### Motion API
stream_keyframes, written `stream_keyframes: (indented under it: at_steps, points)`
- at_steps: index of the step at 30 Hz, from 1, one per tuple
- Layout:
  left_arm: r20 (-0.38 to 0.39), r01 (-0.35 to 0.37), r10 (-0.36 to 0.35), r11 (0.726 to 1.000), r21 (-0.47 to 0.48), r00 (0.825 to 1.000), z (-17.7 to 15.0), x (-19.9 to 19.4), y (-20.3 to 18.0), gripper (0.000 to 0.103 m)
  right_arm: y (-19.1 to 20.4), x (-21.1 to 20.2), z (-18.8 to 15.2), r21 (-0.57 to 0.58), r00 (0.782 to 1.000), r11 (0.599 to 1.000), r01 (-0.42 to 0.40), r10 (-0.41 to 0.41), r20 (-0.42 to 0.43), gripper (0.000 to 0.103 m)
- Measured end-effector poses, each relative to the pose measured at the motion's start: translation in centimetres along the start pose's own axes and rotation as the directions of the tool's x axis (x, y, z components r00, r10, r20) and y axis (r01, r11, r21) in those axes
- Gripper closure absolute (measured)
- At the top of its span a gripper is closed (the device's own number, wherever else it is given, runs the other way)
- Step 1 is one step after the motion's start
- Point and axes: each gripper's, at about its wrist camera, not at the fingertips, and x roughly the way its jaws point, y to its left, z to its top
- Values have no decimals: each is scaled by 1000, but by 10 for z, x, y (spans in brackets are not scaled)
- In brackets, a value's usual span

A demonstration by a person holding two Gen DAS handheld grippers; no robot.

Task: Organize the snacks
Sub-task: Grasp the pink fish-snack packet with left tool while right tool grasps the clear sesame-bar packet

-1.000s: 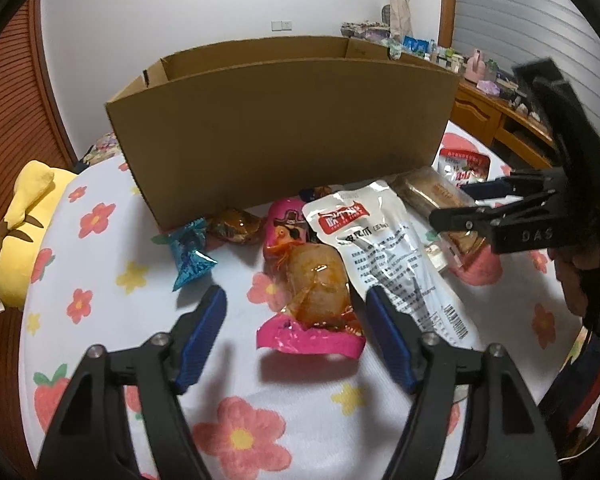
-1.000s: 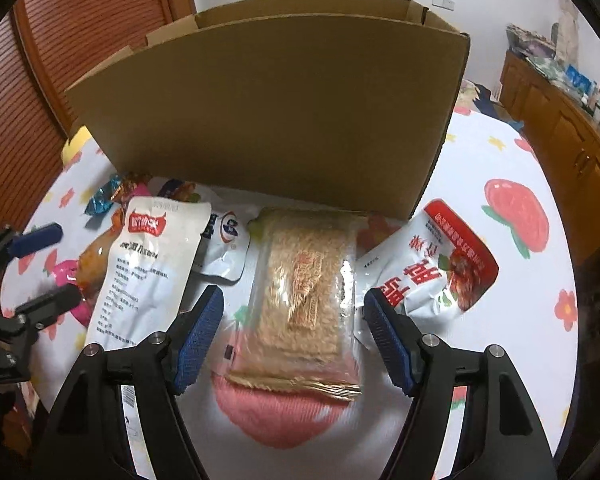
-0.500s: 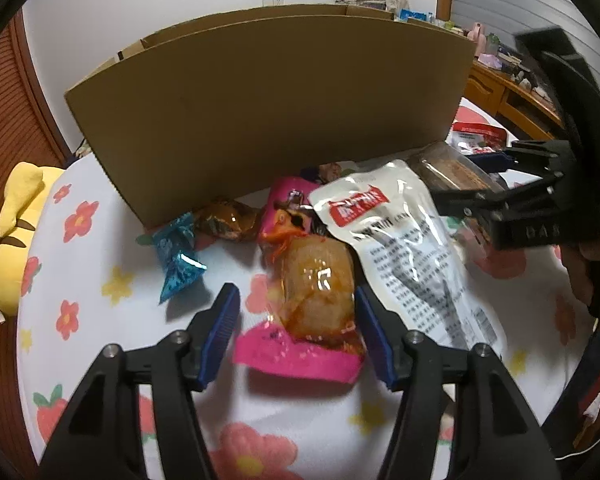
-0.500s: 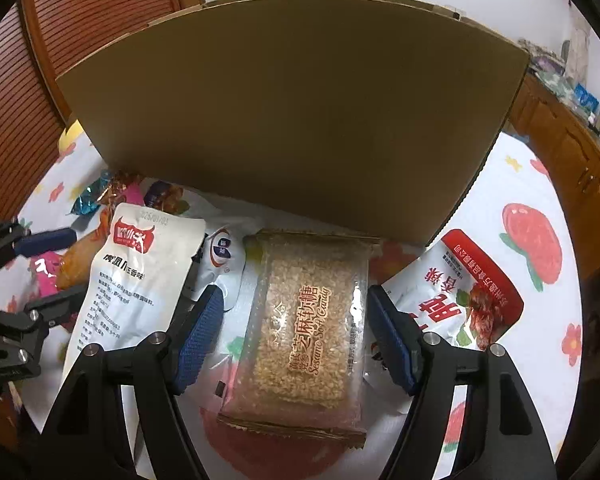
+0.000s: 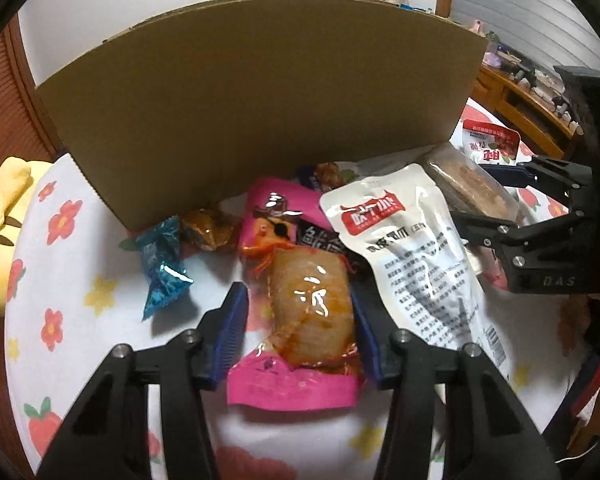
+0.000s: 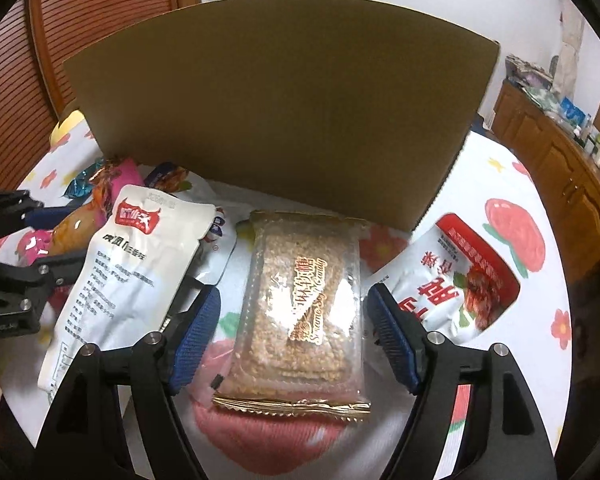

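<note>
We've got both grippers spread wide, each straddling its own pick: left gripper (image 5: 298, 316) around the pink chicken pouch (image 5: 300, 300) at lower center, right gripper (image 6: 294, 330) around the sesame candy pack (image 6: 304, 300) mid-frame, both snacks lying right below the cardboard box (image 6: 284, 92) for easy loading.

The cardboard box (image 6: 284, 92) is matt brown paperboard, its cut edge showing fine corrugation. The sesame candy pack (image 6: 300, 300) is clear glossy film with a gold foil seam, the grainy bar rough beneath. The white pouch (image 5: 412, 252) has a soft satin sheen; the pink packet (image 5: 300, 304) is shiny plastic. The blue candy (image 5: 162, 264) glints like foil. A printed cloth (image 5: 72, 280) covers the desk. Each claw has matt black plastic arms and ribbed blue pads (image 6: 194, 340).
</note>
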Motion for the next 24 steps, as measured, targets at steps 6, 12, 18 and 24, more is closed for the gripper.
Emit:
stream_keyframes:
  at_steps: [6,12,18,24]
  points:
    - [13,-22,22,1000,2,1000,-11,-10,0,56,-5,-4,-6,1,1000,1000,8,-8,16,22]
    - [26,-39,39,999,-1,999,-29,-19,6,56,9,7,-1,6,1000,1000,15,-15,5,16]
    - [23,-52,52,999,-4,998,-34,-20,9,53,10,8,1,10,1000,1000,18,-18,1,13]
    - [14,-66,66,998,-8,998,-28,-12,11,41,10,9,2,11,1000,1000,19,-19,1,13]
